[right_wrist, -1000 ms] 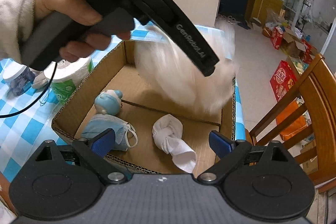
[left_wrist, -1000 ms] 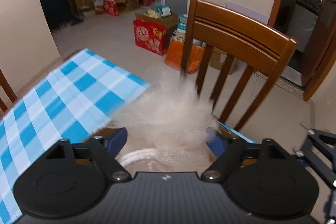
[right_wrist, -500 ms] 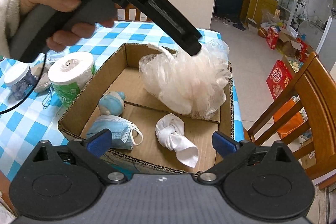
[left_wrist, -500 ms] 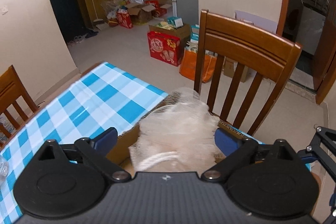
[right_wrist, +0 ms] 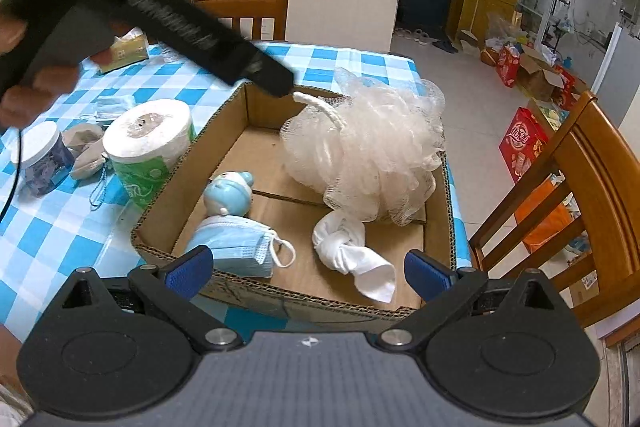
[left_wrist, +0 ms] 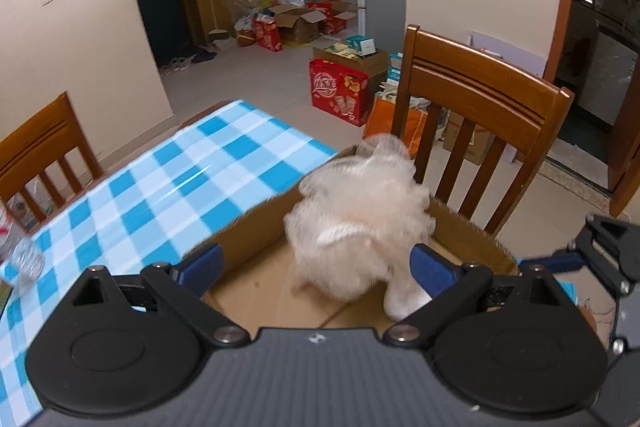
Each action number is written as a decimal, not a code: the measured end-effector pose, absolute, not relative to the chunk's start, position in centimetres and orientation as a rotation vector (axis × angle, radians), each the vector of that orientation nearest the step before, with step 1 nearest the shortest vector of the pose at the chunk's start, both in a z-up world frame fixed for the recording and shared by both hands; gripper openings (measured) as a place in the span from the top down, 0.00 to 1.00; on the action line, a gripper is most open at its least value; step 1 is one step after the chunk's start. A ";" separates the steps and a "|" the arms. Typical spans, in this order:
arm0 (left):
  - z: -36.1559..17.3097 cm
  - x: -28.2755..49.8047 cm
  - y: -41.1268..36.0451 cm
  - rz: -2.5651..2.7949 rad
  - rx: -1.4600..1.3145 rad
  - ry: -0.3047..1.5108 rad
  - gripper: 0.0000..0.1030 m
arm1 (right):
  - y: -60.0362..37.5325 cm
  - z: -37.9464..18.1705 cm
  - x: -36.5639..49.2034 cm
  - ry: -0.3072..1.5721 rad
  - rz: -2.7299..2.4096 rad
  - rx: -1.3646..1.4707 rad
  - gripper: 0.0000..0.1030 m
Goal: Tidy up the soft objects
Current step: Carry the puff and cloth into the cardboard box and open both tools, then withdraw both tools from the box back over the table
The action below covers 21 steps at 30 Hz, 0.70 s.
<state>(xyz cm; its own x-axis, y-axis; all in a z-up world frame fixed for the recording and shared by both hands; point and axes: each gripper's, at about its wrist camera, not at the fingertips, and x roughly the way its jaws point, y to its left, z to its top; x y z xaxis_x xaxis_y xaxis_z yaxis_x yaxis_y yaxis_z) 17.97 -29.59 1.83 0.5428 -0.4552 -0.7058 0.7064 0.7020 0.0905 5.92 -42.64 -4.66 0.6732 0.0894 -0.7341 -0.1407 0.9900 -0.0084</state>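
Note:
A pale mesh bath pouf (right_wrist: pixel 372 155) lies in the far right corner of the cardboard box (right_wrist: pixel 192 167); it also shows in the left wrist view (left_wrist: pixel 360 223). My left gripper (left_wrist: pixel 316 267) is open and empty just above and behind the pouf; its body shows in the right wrist view (right_wrist: pixel 180 27). In the box also lie a knotted white sock (right_wrist: pixel 348 247), a blue face mask (right_wrist: pixel 236 247) and a small blue plush figure (right_wrist: pixel 230 193). My right gripper (right_wrist: pixel 308 271) is open and empty over the box's near rim.
Left of the box on the blue checked tablecloth (right_wrist: pixel 60 227) stand a toilet paper roll (right_wrist: pixel 150 143), a lidded jar (right_wrist: pixel 38 159), a grey pouch (right_wrist: pixel 86 151), another mask (right_wrist: pixel 114 105) and a tissue pack (right_wrist: pixel 124 49). Wooden chairs stand at the right (right_wrist: pixel 580 211) and far side (right_wrist: pixel 240 3).
My left gripper has opened and let go of the pouf, which now rests in the box. The left gripper has drawn back up and to the left. My right gripper has stayed open.

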 end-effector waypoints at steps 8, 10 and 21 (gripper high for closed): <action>0.5 14.6 -25.1 -0.632 0.360 0.732 0.04 | -41.0 -4.4 5.3 0.830 0.111 -0.056 0.00; 0.0 13.8 -24.0 -0.612 0.360 0.738 0.04 | -40.4 -4.4 5.2 0.832 0.108 -0.052 0.00; -3.1 11.3 -17.9 -0.520 0.333 0.820 0.04 | -36.2 -4.3 5.6 0.852 0.132 -0.056 0.00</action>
